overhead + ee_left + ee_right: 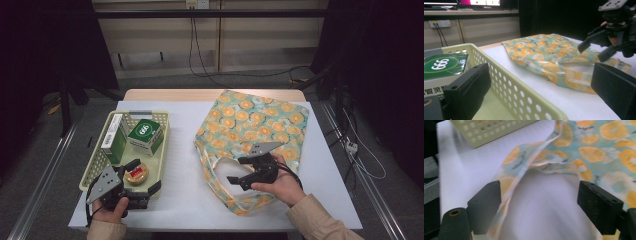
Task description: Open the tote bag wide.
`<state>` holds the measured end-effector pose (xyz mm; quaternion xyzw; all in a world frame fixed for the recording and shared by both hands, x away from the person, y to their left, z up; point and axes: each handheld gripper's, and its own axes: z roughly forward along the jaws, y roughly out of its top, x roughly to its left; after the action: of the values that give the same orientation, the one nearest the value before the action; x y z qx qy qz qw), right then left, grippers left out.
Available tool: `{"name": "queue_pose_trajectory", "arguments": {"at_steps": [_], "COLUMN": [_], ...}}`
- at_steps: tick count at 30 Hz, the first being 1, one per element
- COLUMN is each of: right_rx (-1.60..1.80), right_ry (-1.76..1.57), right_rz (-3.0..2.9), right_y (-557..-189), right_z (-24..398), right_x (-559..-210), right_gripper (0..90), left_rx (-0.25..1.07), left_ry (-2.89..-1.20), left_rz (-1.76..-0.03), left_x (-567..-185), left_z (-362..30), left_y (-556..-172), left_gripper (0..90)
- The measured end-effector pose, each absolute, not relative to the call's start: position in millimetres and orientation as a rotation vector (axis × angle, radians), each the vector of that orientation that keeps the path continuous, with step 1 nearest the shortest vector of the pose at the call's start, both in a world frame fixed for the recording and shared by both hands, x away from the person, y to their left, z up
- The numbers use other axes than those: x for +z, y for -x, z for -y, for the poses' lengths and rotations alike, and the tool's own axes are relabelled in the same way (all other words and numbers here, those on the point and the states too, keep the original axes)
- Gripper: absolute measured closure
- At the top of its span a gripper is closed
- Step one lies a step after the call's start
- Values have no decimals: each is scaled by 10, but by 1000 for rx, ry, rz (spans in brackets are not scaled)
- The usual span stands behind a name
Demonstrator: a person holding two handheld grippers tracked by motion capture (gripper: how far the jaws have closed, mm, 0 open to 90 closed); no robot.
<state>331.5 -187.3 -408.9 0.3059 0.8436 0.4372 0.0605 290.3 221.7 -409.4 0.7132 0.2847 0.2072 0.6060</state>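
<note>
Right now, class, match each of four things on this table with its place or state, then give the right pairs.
Things:
1. tote bag
2. green box
3. round tin
4. right gripper

Places or states:
A. near end of the basket
B. jaws open over the bag's handle
C. flat on the white table
D. far half of the basket

Pairs: 1-C, 2-D, 3-A, 4-B
</note>
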Motion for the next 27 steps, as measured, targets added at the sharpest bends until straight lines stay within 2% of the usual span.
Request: {"name": "queue_pose_trajectory", "arguments": {"at_steps": [8,10,12,17,21,27], "right_rx": [1330,1341,1346,1346,1296,1234], "right_ry": [-923,-901,-854,-749,-698,-681], "right_rz": [-2612,-2616,-2639,-2700,-2736,-2765], "right_y": [-3144,-3106,-3067,-2946,-2882,-2896], "right_z": [1809,1785,1757,1663,1600,1579], "right_x": [-4136,-4141,-4144,-4165,-4255,-4381], "right_gripper": [193,246,357,459,487,624], "left_rx": [475,474,476,478,480,478], "left_ry": [-1651,-1653,-1652,-1652,-1652,-1651], "left_rz": [-662,-661,-661,-662,-662,-667], "left_x": [-4104,-4105,-4104,-4106,-4104,-4108], "left_z": [-2217,-2213,-2214,-2225,-2226,-2223], "left_y": [-2906,-2905,-2904,-2906,-2906,-2908], "left_gripper": [25,25,25,25,25,25]}}
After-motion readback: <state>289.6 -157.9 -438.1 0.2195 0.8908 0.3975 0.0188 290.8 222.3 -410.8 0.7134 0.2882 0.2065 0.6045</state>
